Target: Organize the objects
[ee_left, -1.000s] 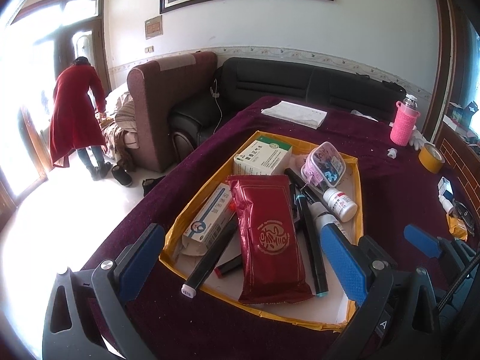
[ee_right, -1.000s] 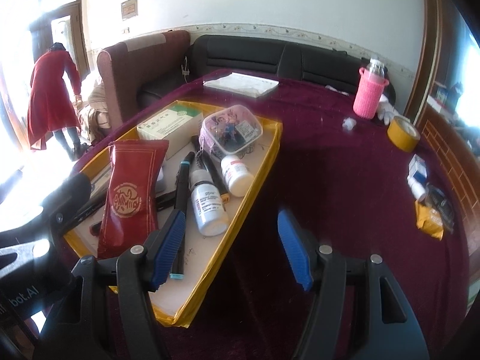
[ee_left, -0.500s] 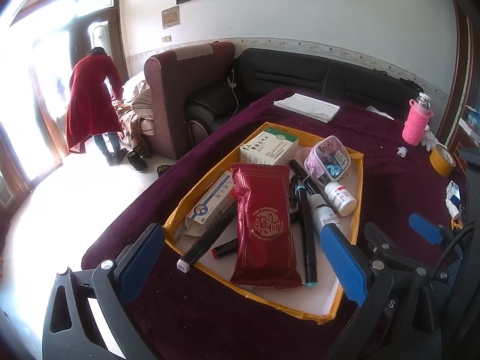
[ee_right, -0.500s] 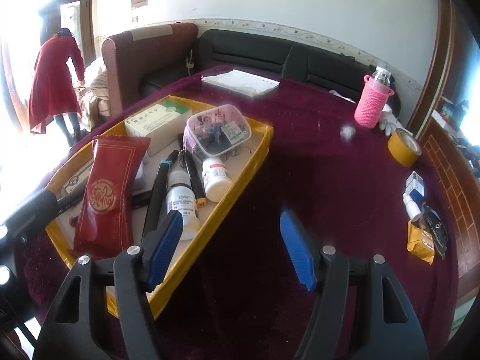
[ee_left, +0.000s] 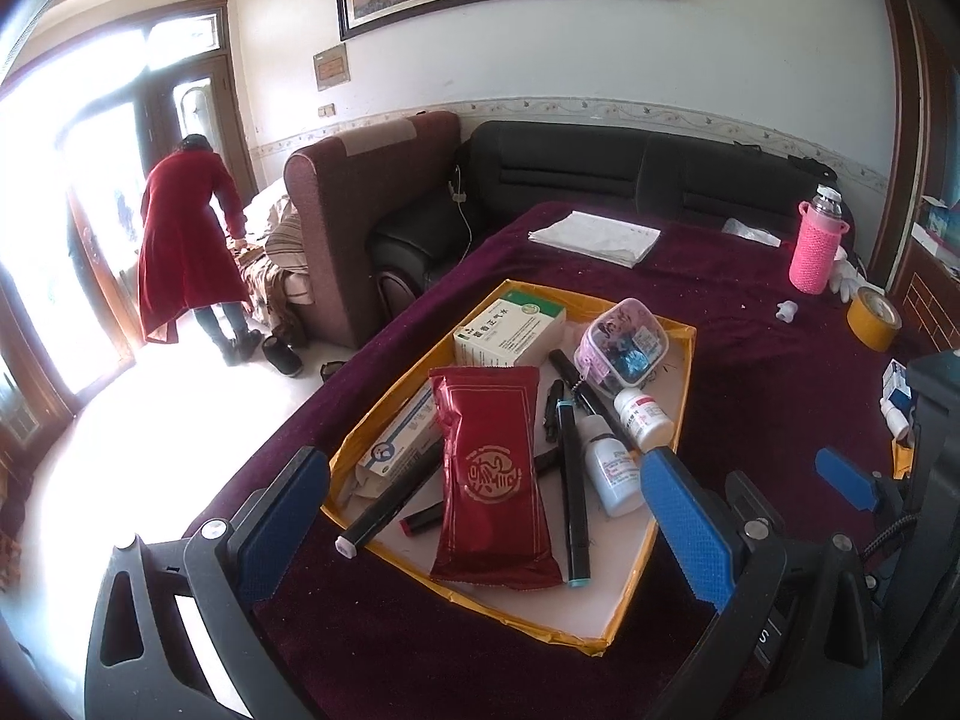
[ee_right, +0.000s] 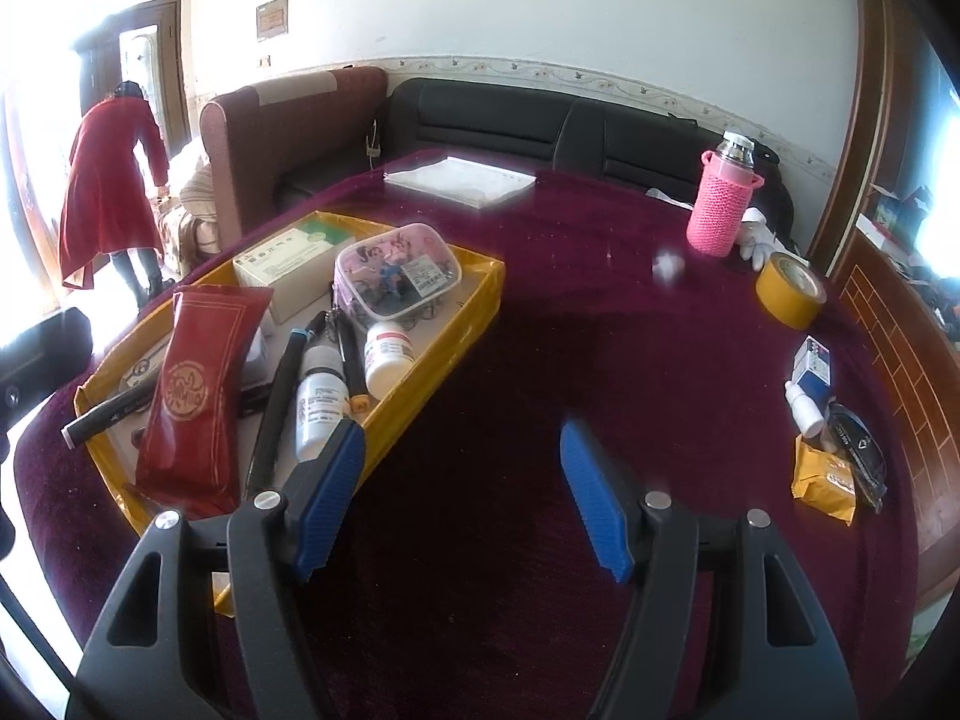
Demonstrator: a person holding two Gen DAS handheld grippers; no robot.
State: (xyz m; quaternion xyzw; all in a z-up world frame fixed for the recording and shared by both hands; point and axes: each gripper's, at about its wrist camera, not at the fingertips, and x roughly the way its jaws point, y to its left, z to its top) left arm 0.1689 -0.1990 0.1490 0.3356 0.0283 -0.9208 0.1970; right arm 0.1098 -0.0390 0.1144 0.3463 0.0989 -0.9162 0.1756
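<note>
You're hovering both claws, left claw [ee_left: 480,516] and right claw [ee_right: 462,492], jaws apart and empty, since loose items are sitting gathered in the yellow tray [ee_left: 684,354].

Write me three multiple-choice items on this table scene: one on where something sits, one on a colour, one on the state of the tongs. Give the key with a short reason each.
1. Where does the roll of yellow tape lie?
A. inside the yellow-rimmed tray
B. on the maroon cloth, outside the tray
C. on the black sofa

2. What colour is the knitted sleeve on the bottle?
A. pink
B. green
C. white

3. How do the right tongs stand?
A. shut on a marker
B. shut on a pill bottle
C. open, holding nothing

Key:
1 B: the roll of yellow tape rests on the maroon cloth, well apart from the yellow-rimmed tray.
2 A: the knitted sleeve on the bottle is pink.
3 C: the right tongs show only cloth between their blue pads.
</note>
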